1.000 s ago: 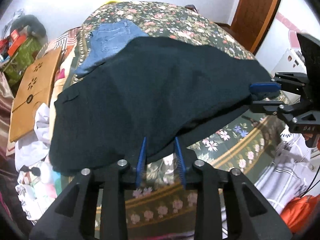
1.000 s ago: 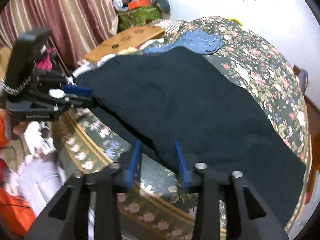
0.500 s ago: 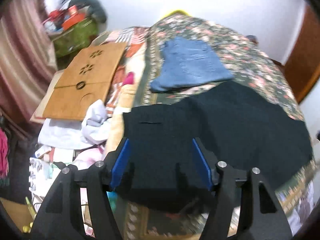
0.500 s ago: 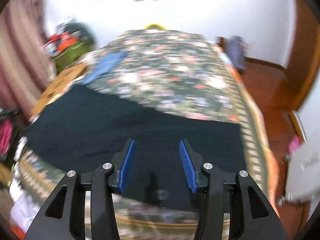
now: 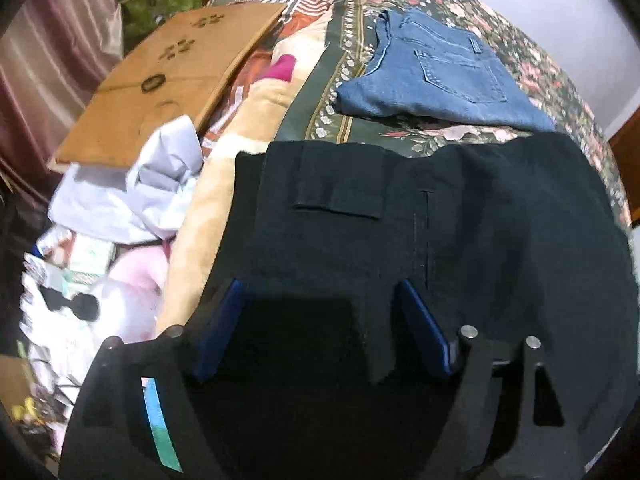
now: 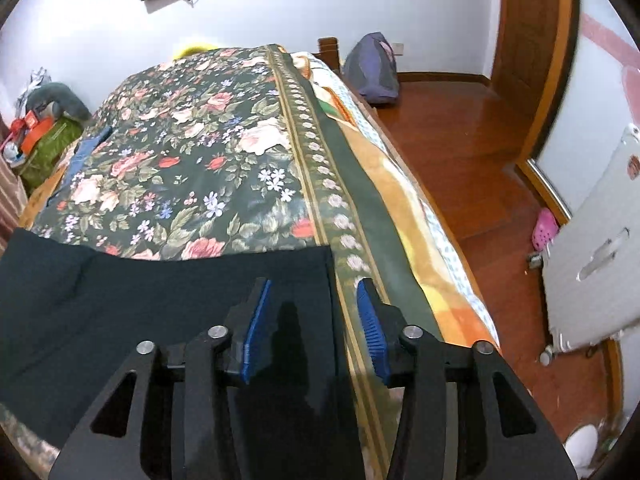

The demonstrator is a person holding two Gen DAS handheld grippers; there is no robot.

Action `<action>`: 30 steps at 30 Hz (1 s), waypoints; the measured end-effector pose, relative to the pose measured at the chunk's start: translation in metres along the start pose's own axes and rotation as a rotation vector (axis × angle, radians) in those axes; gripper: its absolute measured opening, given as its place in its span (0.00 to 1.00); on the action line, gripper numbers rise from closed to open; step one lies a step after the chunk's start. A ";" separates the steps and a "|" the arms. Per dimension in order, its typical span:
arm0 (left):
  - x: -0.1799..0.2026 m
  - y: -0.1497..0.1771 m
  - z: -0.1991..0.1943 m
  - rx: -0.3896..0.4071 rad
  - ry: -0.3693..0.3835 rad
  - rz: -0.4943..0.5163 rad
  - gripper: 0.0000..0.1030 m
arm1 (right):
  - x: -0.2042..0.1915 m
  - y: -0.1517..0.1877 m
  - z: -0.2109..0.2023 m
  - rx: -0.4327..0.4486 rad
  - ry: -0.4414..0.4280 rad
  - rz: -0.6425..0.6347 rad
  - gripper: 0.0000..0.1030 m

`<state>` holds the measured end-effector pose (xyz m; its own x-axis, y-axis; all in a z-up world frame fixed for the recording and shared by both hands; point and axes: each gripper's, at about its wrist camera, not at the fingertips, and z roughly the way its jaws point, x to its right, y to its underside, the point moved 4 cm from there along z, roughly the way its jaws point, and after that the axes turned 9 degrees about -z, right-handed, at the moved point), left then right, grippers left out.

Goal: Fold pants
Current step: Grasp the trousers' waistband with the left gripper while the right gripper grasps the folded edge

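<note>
Black pants point(image 5: 460, 220) lie flat across the near end of a floral bed. The left wrist view shows their waistband end with a welt pocket. My left gripper point(image 5: 320, 292) is open just above this end, nothing between its blue pads. The right wrist view shows the pants' leg end point(image 6: 180, 292) with its hem near the bed's right border. My right gripper point(image 6: 312, 304) is open, straddling that hem edge, holding nothing.
Folded blue jeans point(image 5: 440, 76) lie farther up the floral bedspread point(image 6: 192, 168). A wooden board point(image 5: 172, 76), white cloth point(image 5: 132, 192) and clutter sit left of the bed. Wooden floor point(image 6: 460, 152), a backpack point(image 6: 372, 68) and a white panel point(image 6: 592, 252) are on the right.
Both grippers have let go of the pants and opened wide. They moved apart, the left over the waistband end, the right over the leg hem. The pants now lie flat.
</note>
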<state>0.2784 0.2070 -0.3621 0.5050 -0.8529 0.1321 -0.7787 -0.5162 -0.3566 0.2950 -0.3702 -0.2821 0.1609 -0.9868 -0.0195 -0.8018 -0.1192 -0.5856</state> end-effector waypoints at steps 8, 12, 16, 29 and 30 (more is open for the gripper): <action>0.005 0.002 0.000 0.025 -0.033 -0.001 0.82 | -0.004 0.001 0.017 -0.010 0.031 -0.068 0.12; 0.007 0.001 -0.001 0.047 -0.066 0.019 0.83 | -0.008 0.001 0.011 0.022 0.116 -0.139 0.03; 0.013 0.002 -0.004 0.085 -0.125 0.074 0.83 | -0.008 -0.002 0.010 0.021 0.165 -0.188 0.01; 0.057 0.009 -0.043 0.213 -0.185 0.313 0.80 | -0.002 0.008 0.014 -0.046 0.042 -0.091 0.25; 0.061 0.010 -0.045 0.209 -0.168 0.319 0.80 | -0.003 0.008 0.016 -0.045 0.038 -0.088 0.25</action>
<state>0.2842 0.1461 -0.3157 0.3178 -0.9341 -0.1624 -0.8224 -0.1863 -0.5376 0.2971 -0.3662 -0.2997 0.2106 -0.9756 0.0619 -0.8108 -0.2096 -0.5465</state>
